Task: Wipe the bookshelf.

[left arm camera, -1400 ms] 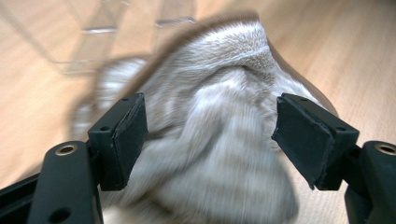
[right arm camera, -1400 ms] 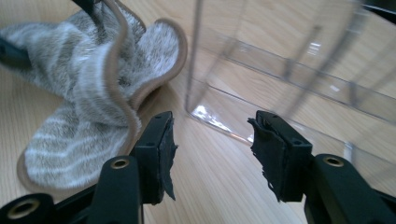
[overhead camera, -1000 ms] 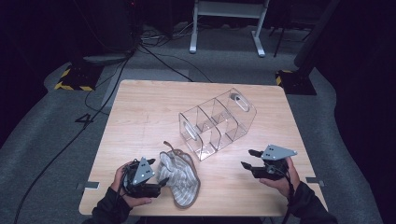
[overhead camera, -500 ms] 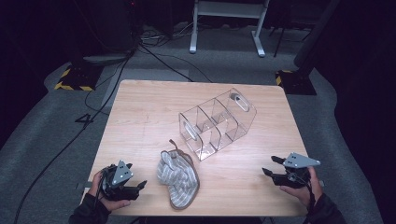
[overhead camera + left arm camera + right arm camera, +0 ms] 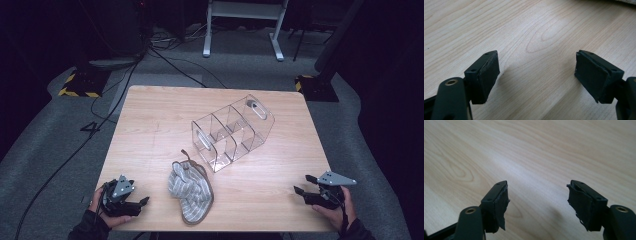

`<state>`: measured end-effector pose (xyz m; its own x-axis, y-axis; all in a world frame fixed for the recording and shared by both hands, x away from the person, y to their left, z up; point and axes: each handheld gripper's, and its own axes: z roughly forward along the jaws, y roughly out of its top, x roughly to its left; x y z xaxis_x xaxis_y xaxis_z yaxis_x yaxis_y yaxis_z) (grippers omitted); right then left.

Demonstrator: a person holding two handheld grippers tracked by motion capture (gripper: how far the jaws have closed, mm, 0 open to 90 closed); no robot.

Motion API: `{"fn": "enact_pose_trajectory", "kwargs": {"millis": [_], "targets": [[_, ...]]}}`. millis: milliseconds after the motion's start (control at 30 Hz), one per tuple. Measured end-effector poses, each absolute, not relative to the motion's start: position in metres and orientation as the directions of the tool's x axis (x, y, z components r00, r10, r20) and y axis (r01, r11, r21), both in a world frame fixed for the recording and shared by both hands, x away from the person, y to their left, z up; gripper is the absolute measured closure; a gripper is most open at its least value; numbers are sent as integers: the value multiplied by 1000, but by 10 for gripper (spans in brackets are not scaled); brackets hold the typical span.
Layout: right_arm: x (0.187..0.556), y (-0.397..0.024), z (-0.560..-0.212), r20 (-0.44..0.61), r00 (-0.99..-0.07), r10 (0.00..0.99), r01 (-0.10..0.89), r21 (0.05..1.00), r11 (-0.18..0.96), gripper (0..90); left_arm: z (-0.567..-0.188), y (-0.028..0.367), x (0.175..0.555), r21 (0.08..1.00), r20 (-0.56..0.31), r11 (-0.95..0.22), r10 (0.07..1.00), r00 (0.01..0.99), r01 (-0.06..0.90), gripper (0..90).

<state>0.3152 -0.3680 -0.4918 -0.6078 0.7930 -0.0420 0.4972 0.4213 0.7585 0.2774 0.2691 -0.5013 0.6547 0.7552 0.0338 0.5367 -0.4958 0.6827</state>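
Observation:
A grey knitted mitt (image 5: 190, 189) with a brown rim and loop lies flat near the table's front edge. Behind it to the right stands a clear plastic organizer (image 5: 232, 131) with several compartments and handle slots at both ends. My left gripper (image 5: 140, 196) rests low at the front left corner, apart from the mitt, jaws pointing toward it. In the left gripper view it (image 5: 536, 72) is open over bare wood. My right gripper (image 5: 302, 183) sits at the front right corner. Its jaws (image 5: 537, 200) have just been opening and hold nothing.
The wooden table (image 5: 160, 125) has bare wood across its left half and back. Around it are grey floor, black cables (image 5: 165, 57) and a white stand's legs (image 5: 240, 30) at the far side. Yellow-black striped tape (image 5: 77, 92) marks the floor at left.
Both hands have drawn outward and nearer the front edge. The left gripper has left the mitt's side for the left corner, and the right gripper has slid to the right corner.

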Motion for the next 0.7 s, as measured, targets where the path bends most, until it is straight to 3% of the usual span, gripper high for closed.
{"fn": "enact_pose_trajectory", "kwargs": {"millis": [67, 333, 700], "targets": [[314, -367, -497, -53, -616, 786, 499, 746, 441, 302, -504, 273, 278, 694, -7, -461, 763, 646, 552, 198], [317, -370, -504, -3, -605, 796, 527, 748, 403, 245, -505, 272, 280, 693, -7, -464, 760, 650, 551, 178], [317, -369, -504, -5, -607, 795, 526, 747, 406, 244, -504, 272, 282, 690, -2, -471, 758, 652, 550, 177]]}}
